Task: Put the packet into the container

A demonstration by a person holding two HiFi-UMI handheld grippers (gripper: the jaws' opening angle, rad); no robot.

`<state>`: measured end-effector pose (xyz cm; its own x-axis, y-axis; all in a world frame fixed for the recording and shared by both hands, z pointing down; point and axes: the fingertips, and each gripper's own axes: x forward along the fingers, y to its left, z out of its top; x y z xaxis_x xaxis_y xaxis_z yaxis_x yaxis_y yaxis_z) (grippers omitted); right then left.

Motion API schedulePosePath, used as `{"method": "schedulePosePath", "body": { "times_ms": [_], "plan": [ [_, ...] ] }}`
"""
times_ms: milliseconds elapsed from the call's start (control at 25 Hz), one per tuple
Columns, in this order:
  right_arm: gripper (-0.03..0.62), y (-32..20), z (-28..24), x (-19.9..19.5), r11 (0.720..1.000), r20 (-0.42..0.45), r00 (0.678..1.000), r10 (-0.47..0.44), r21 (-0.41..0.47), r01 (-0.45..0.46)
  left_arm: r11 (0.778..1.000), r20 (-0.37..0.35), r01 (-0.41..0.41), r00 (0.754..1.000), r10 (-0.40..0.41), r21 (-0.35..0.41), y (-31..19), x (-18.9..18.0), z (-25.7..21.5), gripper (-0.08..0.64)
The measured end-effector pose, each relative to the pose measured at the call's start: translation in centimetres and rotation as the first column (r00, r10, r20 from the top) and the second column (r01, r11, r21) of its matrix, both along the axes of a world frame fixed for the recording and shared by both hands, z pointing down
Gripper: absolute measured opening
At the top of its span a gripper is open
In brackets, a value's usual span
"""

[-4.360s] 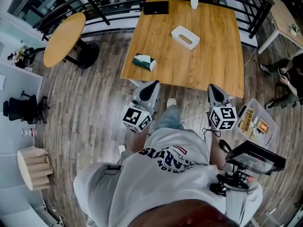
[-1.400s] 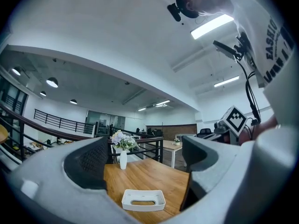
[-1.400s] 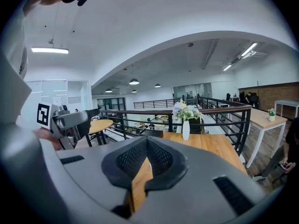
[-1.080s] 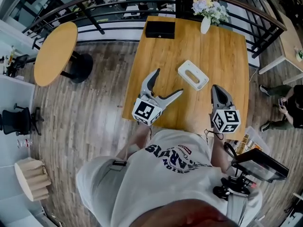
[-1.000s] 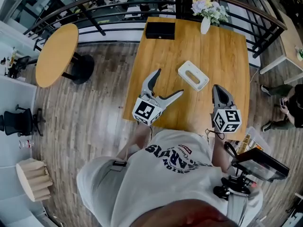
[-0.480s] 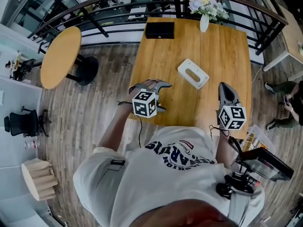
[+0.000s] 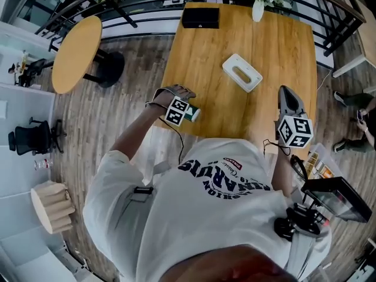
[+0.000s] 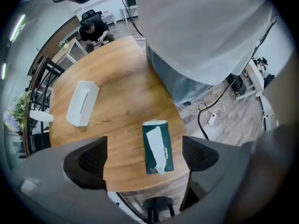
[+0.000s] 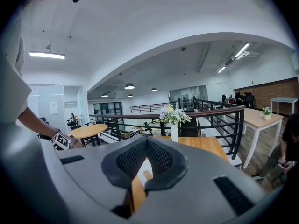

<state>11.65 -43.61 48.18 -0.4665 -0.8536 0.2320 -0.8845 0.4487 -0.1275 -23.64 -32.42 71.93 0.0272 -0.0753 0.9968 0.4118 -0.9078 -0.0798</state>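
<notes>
Packet (image 8: 157, 147): dark green with a white strip along its top, lying flat on the wooden table (image 7: 276, 46) close to the edge nearest the person. In the left gripper view it sits in the gap between the two jaws of the left gripper (image 8: 145, 157). The jaws are spread wide and neither pad touches it. In the head view only one green end of the packet shows, just beside that gripper's marker cube (image 7: 177, 111). The person's hand (image 7: 170, 93) is on the gripper at the table's left side. Container (image 7: 242, 72): white, with an oblong opening in its top, resting near the middle of the table, well apart from the packet and with nothing in its opening. Right gripper (image 7: 286, 96): over the table's right near corner, pointing along the table toward the far railing. Its jaws are pressed together at the tips and pinch nothing. Other items noted: a vase of flowers (image 7: 257, 7) and a black box (image 7: 200, 17) at the table's far edge.
</notes>
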Motion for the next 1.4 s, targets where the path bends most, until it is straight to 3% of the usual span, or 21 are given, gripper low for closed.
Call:
{"method": "schedulePosePath", "body": {
  "times_ms": [200,520,760,960,1200,1400],
  "plan": [
    [0.006,0.8,0.7,0.9,1.000,-0.016,1.000,0.003,-0.018,-0.003,1.000,0.029,-0.013,0.999,0.014,-0.015,1.1,-1.8,5.3,0.489],
    [0.006,1.2,1.1,2.0,0.999,-0.015,1.000,0.027,-0.017,-0.027,0.998,0.087,-0.055,0.995,0.052,0.037,-1.0,-3.8,11.4,0.489],
    [0.006,1.5,1.5,3.7,0.997,-0.019,0.998,0.068,-0.027,-0.068,0.998,0.132,-0.065,0.989,0.067,-0.015,0.5,-4.2,13.8,0.489],
    [0.006,1.6,1.7,4.2,0.996,-0.018,0.996,0.083,-0.033,-0.084,0.999,0.128,-0.021,0.991,0.025,-0.029,0.9,-4.5,12.6,0.489],
    [0.006,1.7,2.2,4.1,0.996,-0.016,0.997,0.075,-0.047,-0.075,0.998,0.170,0.030,0.985,-0.039,0.058,0.6,-7.0,12.0,0.489],
    [0.006,1.7,1.9,3.3,0.998,-0.016,0.999,0.052,-0.037,-0.053,0.992,0.162,0.085,0.982,-0.099,0.090,0.4,-7.6,13.1,0.491]
  ]
}}
